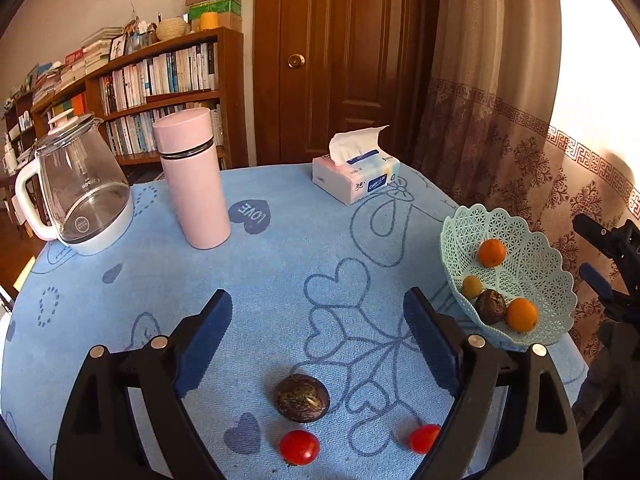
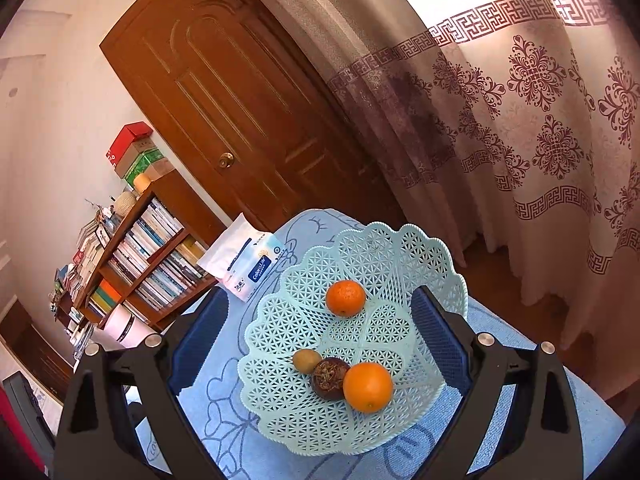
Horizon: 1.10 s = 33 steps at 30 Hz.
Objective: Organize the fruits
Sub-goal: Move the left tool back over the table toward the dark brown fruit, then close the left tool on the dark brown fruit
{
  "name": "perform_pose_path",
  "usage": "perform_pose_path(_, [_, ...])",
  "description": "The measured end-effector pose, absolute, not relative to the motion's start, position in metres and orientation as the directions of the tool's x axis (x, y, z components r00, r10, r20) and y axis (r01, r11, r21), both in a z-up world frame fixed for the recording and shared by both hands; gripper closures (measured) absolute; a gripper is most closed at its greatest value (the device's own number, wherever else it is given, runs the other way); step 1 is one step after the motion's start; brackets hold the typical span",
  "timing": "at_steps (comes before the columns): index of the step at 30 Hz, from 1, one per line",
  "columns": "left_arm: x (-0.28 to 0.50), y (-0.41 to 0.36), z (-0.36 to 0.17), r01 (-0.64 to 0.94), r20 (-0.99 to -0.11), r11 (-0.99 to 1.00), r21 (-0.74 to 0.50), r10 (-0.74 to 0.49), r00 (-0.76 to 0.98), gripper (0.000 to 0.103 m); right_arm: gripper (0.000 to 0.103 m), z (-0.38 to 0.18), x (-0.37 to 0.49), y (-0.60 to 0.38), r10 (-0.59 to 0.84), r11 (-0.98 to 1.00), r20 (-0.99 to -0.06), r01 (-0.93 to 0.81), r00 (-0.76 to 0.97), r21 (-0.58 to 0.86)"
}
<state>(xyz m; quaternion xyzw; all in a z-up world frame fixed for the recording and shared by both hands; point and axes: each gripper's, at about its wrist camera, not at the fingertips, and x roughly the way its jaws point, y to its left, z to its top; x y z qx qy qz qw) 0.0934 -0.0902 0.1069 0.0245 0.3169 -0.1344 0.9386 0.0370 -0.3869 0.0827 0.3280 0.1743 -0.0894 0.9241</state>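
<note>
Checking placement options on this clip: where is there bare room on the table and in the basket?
Bare cloth lies between the pink bottle, tissue pack and basket. The basket's far half, behind the upper orange, is free. Its near side is crowded. The near table edge holds a dark fruit and two tomatoes.

Glass kettle [image 1: 82, 196], pink flask [image 1: 192, 178], tissue pack [image 1: 356, 174], bookshelf [image 1: 160, 88], door [image 1: 340, 60]

A round table [image 1: 280, 280] under a blue cloth carries a glass kettle [image 1: 80, 196], pink flask [image 1: 192, 176], tissue pack [image 1: 356, 176], lattice basket [image 1: 532, 264], dark fruit [image 1: 302, 398] and two tomatoes [image 1: 299, 447].
</note>
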Motion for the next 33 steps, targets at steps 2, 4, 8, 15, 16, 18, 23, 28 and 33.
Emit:
perform_pose_path(2, [0.092,-0.08,0.107,0.249,-0.603,0.967,-0.048,-0.226,0.765,0.014,0.009,0.083,0.037,-0.386,-0.051,0.77,-0.382,0.28,0.923,0.573])
perform_pose_path(4, [0.091,-0.072,0.104,0.232,-0.61,0.971,-0.048,-0.213,0.764,0.014,0.009,0.083,0.037,-0.386,-0.05,0.771,-0.383,0.279,0.922,0.572])
perform_pose_path(8, [0.087,-0.06,0.094,0.216,-0.629,0.975,-0.054,-0.201,0.751,0.014,0.009,0.083,0.038,-0.384,-0.049,0.778,-0.383,0.276,0.922,0.564])
perform_pose_path(15, [0.089,-0.062,0.07,0.218,-0.686,0.975,-0.032,-0.18,0.705,0.014,0.009,0.082,0.04,-0.381,-0.039,0.786,-0.392,0.271,0.919,0.556])
perform_pose_path(16, [0.089,-0.064,0.067,0.22,-0.693,0.975,-0.025,-0.176,0.699,0.014,0.009,0.082,0.04,-0.38,-0.037,0.787,-0.393,0.269,0.919,0.555])
perform_pose_path(18, [0.089,-0.065,0.063,0.225,-0.702,0.974,-0.019,-0.173,0.691,0.014,0.009,0.082,0.042,-0.379,-0.03,0.791,-0.396,0.264,0.918,0.551])
perform_pose_path(23, [0.089,-0.067,0.056,0.239,-0.721,0.971,-0.022,-0.181,0.669,0.014,0.009,0.084,0.043,-0.369,-0.018,0.822,-0.394,0.239,0.919,0.518])
perform_pose_path(28, [0.089,-0.073,0.049,0.266,-0.743,0.964,-0.016,-0.189,0.642,0.014,0.009,0.086,0.046,-0.358,0.001,0.851,-0.39,0.204,0.921,0.484])
perform_pose_path(33, [0.093,-0.078,0.04,0.273,-0.766,0.962,-0.01,-0.183,0.616,0.014,0.009,0.085,0.048,-0.355,0.017,0.858,-0.398,0.191,0.917,0.476])
